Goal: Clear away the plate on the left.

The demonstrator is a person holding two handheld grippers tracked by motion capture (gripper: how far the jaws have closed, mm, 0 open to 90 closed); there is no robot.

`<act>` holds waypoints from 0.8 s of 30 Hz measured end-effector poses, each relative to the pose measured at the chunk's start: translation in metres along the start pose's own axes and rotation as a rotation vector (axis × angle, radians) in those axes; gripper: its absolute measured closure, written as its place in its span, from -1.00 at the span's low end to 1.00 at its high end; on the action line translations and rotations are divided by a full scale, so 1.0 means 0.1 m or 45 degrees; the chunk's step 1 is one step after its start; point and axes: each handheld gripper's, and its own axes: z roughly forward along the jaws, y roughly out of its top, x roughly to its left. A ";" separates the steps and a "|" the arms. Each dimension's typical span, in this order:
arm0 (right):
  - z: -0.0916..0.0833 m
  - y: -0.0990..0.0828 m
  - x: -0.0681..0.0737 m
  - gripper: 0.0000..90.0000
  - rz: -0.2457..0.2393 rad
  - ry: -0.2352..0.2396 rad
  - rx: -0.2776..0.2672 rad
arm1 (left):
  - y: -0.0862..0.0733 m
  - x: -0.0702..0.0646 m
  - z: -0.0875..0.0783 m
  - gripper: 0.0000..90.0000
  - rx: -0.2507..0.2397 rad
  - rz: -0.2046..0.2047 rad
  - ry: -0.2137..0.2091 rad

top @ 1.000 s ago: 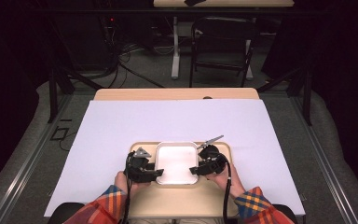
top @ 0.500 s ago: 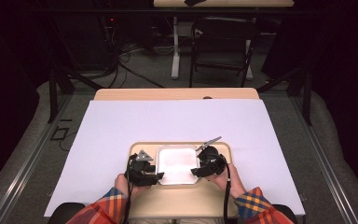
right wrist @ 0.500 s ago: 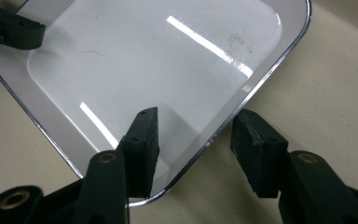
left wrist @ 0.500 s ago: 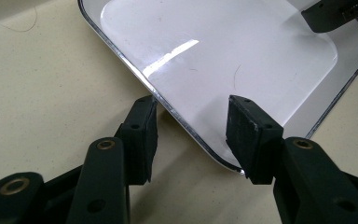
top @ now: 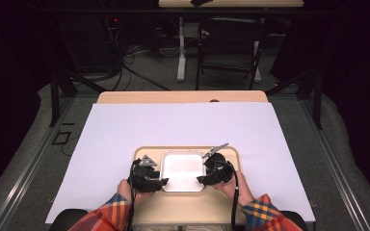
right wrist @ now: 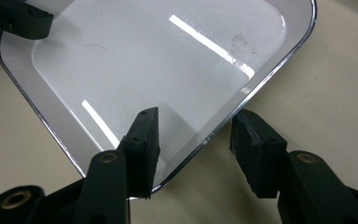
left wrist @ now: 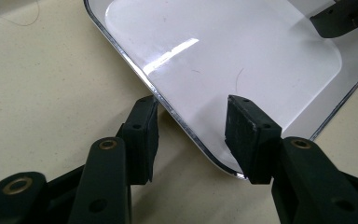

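Note:
A shiny square metal tray (top: 183, 169) lies on a beige board (top: 185, 207) near the table's front edge. My left gripper (top: 158, 182) is at the tray's left rim, open, one jaw outside the rim and one over the tray (left wrist: 242, 56). On the other side my right gripper (top: 203, 179) straddles the right rim the same way, open, with the tray (right wrist: 158, 60) between its jaws. The left gripper (left wrist: 192, 126) and the right gripper (right wrist: 195, 135) each stand around the rim without pinching it.
A white sheet (top: 173, 130) covers most of the table. A folding chair (top: 231, 45) and a desk leg stand beyond the far edge. Cables lie on the floor at the back left.
The tray has shifted slightly toward the table's front edge with both grippers beside it. Both hands stay at its sides.

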 end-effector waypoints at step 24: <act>-0.45 -0.09 0.02 -0.92 -0.203 -0.137 -0.309 | 0.10 -0.01 -0.47 -0.67 -0.235 0.169 0.080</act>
